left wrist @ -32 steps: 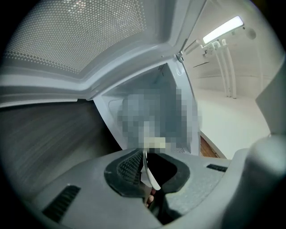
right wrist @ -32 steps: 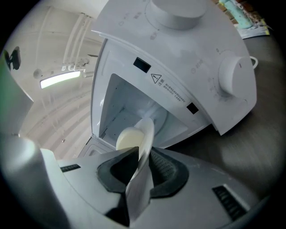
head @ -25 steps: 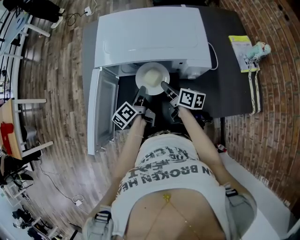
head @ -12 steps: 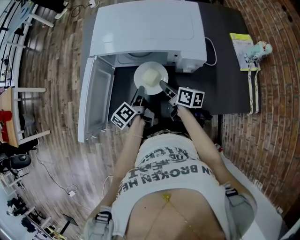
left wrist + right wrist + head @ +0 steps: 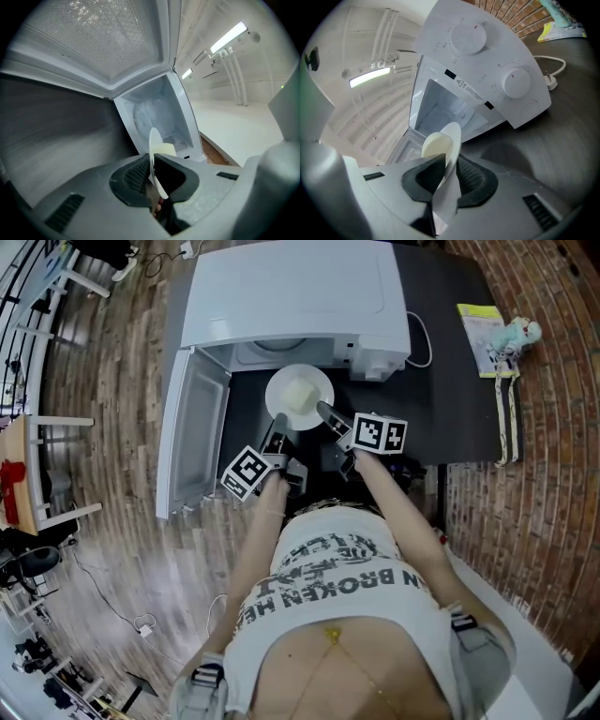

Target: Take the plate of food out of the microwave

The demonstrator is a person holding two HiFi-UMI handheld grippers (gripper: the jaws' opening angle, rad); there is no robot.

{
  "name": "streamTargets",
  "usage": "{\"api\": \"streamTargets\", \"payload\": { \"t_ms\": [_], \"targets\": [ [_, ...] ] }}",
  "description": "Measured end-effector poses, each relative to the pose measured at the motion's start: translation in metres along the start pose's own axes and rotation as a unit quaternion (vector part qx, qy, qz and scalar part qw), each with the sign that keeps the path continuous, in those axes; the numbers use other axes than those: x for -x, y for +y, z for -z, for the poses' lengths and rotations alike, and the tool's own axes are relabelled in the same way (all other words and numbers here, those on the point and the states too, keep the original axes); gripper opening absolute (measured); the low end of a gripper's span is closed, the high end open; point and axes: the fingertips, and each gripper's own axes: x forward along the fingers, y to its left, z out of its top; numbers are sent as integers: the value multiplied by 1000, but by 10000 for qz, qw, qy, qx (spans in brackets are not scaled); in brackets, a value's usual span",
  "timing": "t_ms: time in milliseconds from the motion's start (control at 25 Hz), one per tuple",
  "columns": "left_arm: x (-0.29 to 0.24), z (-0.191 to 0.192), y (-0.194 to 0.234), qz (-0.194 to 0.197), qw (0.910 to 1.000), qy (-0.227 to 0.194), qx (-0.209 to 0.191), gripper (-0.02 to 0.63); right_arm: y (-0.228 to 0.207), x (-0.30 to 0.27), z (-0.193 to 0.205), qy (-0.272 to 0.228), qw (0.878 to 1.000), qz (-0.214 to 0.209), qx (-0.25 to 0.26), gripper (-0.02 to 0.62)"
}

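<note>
- The plate point(image 5: 300, 397) of pale food point(image 5: 298, 392) hangs just outside the open mouth of the microwave point(image 5: 291, 296), over the dark table point(image 5: 450, 381).
- The left gripper point(image 5: 278, 425) is clamped on its near-left rim, and the right gripper point(image 5: 325, 412) on its near-right rim.
- Only the gripper views show the rim edge-on, pinched between the pads.
- The right gripper view alone shows the microwave's knobbed control panel point(image 5: 487, 61).
- The head view alone shows the door point(image 5: 192, 442) swung open at left.

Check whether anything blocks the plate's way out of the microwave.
Nothing visible does. The left tool and right tool clamp the plate by its rim. It is just in front of the microwave cavity, and the door hangs open to the side.
</note>
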Motion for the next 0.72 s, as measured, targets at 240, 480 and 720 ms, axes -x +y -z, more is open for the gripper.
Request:
{"api": "streamTargets", "payload": {
  "t_ms": [240, 480, 720],
  "targets": [
    [17, -10, 6, 57, 10000, 78, -9, 31, 14, -4, 15, -77, 9999, 75, -18, 71],
    [39, -16, 14, 113, 9996, 263, -34, 31, 29, -4, 38, -170, 9997, 195, -46, 71],
    [61, -13, 22, 172, 9987, 479, -39, 31, 39, 3, 62, -287, 9990, 341, -89, 71]
  ]
}}
